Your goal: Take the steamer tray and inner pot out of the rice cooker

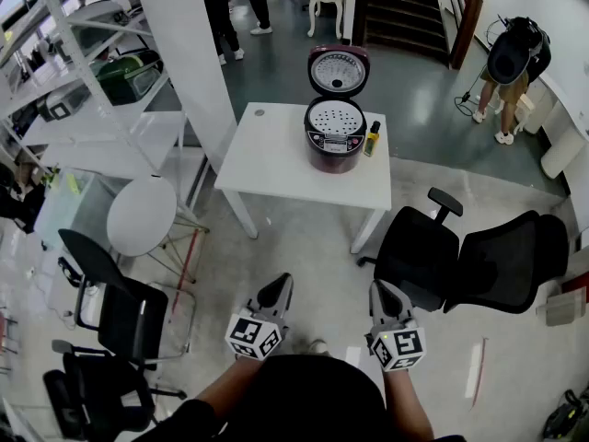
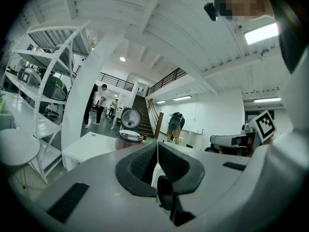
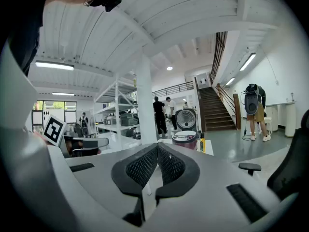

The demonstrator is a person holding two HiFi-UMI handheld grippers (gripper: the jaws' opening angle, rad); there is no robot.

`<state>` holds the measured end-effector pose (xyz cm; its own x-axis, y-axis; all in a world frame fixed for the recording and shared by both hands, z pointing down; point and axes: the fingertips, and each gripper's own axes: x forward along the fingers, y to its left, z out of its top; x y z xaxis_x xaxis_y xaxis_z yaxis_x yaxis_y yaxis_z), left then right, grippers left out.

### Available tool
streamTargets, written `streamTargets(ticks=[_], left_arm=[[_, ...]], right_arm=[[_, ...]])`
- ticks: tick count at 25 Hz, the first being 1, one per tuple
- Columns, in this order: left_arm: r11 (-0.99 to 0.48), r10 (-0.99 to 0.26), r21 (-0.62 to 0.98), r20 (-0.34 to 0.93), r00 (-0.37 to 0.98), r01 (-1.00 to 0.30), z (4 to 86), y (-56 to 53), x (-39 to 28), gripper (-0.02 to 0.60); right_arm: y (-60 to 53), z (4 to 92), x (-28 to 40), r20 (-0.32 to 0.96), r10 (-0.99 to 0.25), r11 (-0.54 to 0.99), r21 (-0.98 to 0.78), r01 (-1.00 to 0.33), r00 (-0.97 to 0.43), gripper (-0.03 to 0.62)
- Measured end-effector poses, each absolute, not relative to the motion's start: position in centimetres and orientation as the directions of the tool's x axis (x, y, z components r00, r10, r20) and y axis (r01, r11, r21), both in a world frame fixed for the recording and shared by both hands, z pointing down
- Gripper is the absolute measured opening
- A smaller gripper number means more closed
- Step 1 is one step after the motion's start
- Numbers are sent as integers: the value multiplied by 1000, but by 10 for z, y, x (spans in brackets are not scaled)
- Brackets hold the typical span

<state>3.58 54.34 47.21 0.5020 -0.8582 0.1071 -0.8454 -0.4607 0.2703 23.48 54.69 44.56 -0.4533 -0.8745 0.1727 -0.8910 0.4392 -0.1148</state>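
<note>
A grey-floored hall, with a staircase (image 1: 405,7) at the back, white shelving (image 1: 78,58) along the left and a white pillar (image 1: 189,53) beside it, frames a white table (image 1: 271,168) standing in the open. On the table's far right part sits the rice cooker (image 1: 335,141), its lid (image 1: 338,70) tipped up and back. The perforated steamer tray (image 1: 335,118) is seated in the cooker's mouth; I cannot make out the inner pot under it. A small yellow bottle (image 1: 372,140) stands just beside the cooker on its right.

From my remote seat, I see both tools held low and close to the operator's body, well apart from the table and pointing towards it. The left gripper (image 1: 279,284) has its ribbed pads (image 2: 142,164) pressed together with nothing between them. The right gripper (image 1: 379,290) is the same: its pads (image 3: 144,168) meet along a thin seam and hold nothing. Each gripper view has the cooker far ahead, above the closed tips.

Two black office chairs (image 1: 479,261) stand to the right of the table, and more black chairs (image 1: 115,316) to the lower left near a round white stool (image 1: 141,215). A person (image 1: 511,67) stands at the far right wall.
</note>
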Motion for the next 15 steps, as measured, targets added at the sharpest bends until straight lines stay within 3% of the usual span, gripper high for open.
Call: streamTargets(ticks=[15], left_arm=[[-479, -854, 275, 72, 515, -834, 462, 534, 59, 6]], right_arm=[[542, 440, 280, 138, -915, 372, -73, -925, -379, 2]])
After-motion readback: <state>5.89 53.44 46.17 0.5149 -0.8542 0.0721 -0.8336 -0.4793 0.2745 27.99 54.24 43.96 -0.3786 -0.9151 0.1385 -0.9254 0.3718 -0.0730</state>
